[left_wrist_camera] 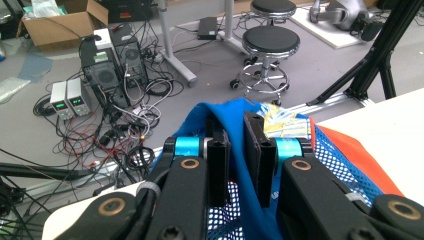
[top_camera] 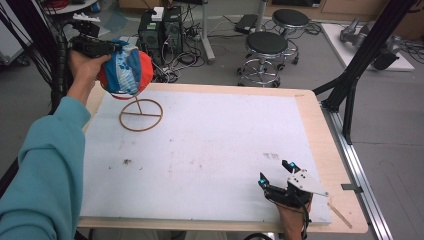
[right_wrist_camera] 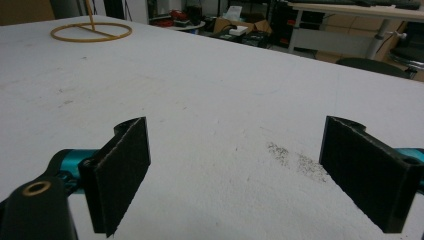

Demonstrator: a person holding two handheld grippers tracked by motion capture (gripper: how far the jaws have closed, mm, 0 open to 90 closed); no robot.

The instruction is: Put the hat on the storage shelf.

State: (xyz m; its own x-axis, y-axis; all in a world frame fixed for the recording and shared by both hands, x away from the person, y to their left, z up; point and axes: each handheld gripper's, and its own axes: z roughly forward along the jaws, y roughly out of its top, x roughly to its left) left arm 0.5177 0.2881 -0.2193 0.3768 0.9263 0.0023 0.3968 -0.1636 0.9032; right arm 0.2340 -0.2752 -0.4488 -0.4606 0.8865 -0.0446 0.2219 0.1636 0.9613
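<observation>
Now the cap (top_camera: 125,72), soft blue, white and orange cloth with mesh panels, sits at upper left over the wooden stand (top_camera: 141,115), light and floppy. Left hand-held gripper (left_wrist_camera: 239,150) pinches a blue fold. Right hand-held gripper (right_wrist_camera: 235,175) rests spread on the worktop (top_camera: 210,150), lower right.

The cap (top_camera: 125,72) is blue, white and orange-red, with blue mesh panels. The ring stand (top_camera: 141,114) is pale wood. The bench (top_camera: 210,150) top is white, edged in light wood. Both grippers' jaws are black with cyan fittings.
</observation>
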